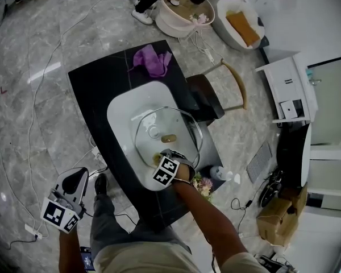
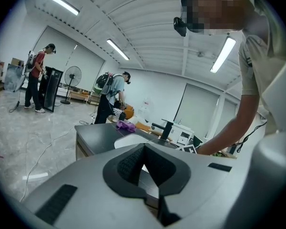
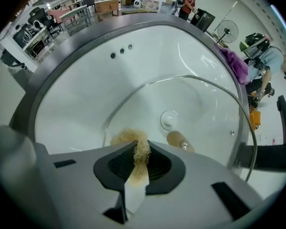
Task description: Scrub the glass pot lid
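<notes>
The black counter point(image 1: 91, 90) carries a white sink point(image 1: 120, 108), and the glass pot lid point(image 1: 179, 124) lies flat inside it, knob point(image 1: 169, 138) up, toward the sink's near right edge, probably so that the basin walls stop it from sliding and catch the dirt. The right gripper point(image 3: 137, 149) is clamped on a pale fibrous scrubber point(image 3: 128, 140) and presses it on the lid's near rim, a good place to begin a scrubbing stroke. The left gripper point(image 1: 75, 178) hangs off the counter's near left corner, its jaws closed on nothing, I think only to keep out of the way.
</notes>
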`<state>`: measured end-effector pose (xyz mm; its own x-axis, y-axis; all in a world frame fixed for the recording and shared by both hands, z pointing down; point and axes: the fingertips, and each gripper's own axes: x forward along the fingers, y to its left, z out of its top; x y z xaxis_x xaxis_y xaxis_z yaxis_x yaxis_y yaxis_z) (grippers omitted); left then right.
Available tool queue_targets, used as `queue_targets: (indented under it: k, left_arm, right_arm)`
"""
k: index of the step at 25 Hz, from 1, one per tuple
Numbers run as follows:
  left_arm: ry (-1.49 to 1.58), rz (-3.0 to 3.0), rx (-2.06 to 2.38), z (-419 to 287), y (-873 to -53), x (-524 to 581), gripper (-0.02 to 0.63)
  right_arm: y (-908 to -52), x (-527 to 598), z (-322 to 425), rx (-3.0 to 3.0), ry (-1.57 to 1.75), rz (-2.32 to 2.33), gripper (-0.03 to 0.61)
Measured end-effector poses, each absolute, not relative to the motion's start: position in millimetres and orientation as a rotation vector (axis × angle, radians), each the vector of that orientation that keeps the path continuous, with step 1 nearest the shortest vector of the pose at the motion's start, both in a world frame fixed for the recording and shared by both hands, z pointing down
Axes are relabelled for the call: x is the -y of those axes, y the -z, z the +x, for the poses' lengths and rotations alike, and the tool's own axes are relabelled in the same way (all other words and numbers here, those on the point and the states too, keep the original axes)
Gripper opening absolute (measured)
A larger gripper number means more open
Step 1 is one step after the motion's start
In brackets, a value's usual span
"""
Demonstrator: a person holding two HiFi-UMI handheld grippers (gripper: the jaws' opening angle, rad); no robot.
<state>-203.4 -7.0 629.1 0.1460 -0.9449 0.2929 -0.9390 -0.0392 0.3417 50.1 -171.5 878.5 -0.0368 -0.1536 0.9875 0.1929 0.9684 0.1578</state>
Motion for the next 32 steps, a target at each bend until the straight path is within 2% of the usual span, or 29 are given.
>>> queue_targets:
  k: [8,14,22,32]
  left_arm:
    - [0.02,2.021,1.797,-201.7,-609.9,16.1,0.015]
    - [-0.014,2.077,1.827,-215.2,-572.4,22.9,0.015]
    - [-0.124,2.131,1.848,-236.4,-519.4,-7.9,0.015]
    - [-0.167,2.222,1.854,-226.8,-461.7,5.4,0.015]
  right_arm:
    - [-845.3,234.5,107.4,1.526,0.316,0.12,0.048]
    - [-802.8,288.1,118.5,1.551,0.32,0.285,0.048]
    - [-745.4,275.6,87.4,1.674,0.342,0.418,0.048]
    - [-605.9,251.2,39.0,2.034,0.352,0.581,0.048]
